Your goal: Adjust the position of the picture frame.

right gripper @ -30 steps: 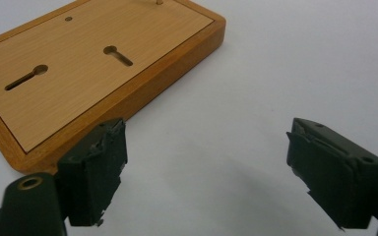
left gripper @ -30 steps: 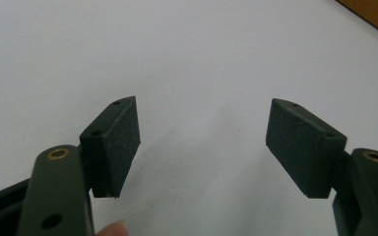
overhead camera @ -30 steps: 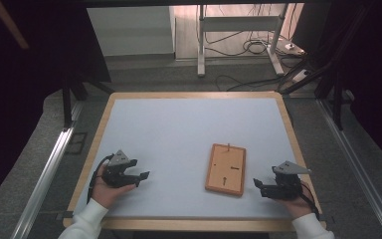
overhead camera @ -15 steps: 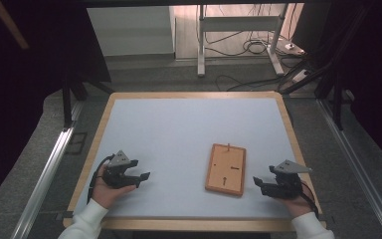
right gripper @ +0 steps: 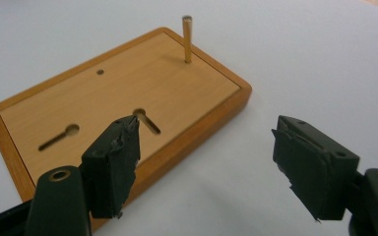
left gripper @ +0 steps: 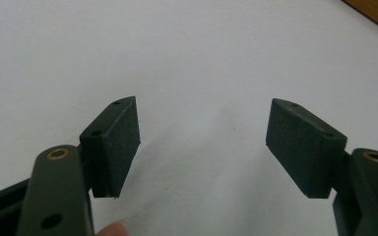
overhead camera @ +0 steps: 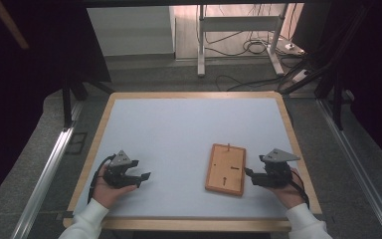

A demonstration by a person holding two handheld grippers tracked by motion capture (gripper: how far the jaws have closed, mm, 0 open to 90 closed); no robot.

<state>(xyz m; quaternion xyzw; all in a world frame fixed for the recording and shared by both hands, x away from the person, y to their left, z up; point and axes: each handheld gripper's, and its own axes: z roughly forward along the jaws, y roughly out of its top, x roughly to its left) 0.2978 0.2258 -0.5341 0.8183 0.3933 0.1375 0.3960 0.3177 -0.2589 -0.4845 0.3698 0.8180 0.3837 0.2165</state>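
A flat wooden board (overhead camera: 225,169) with a raised rim lies on the white table, right of centre. A thin wooden peg (right gripper: 187,38) stands upright near its far end, and two keyhole slots (right gripper: 145,120) are cut in its face. My right gripper (overhead camera: 248,175) hovers just right of the board, pointing at its long edge. Its jaws have just been closing a little but stand open, with nothing between them (right gripper: 206,147). My left gripper (overhead camera: 142,170) rests open at the front left over bare table (left gripper: 204,142).
The table has a wooden rim (overhead camera: 189,94) all round. Beyond it stand a metal frame leg (overhead camera: 200,45) and loose cables (overhead camera: 251,47) on the floor. A metal rail (overhead camera: 45,174) runs along the left side.
My right gripper has lifted slightly and shifted a little closer to the board's edge. The left gripper and the board have stayed put.
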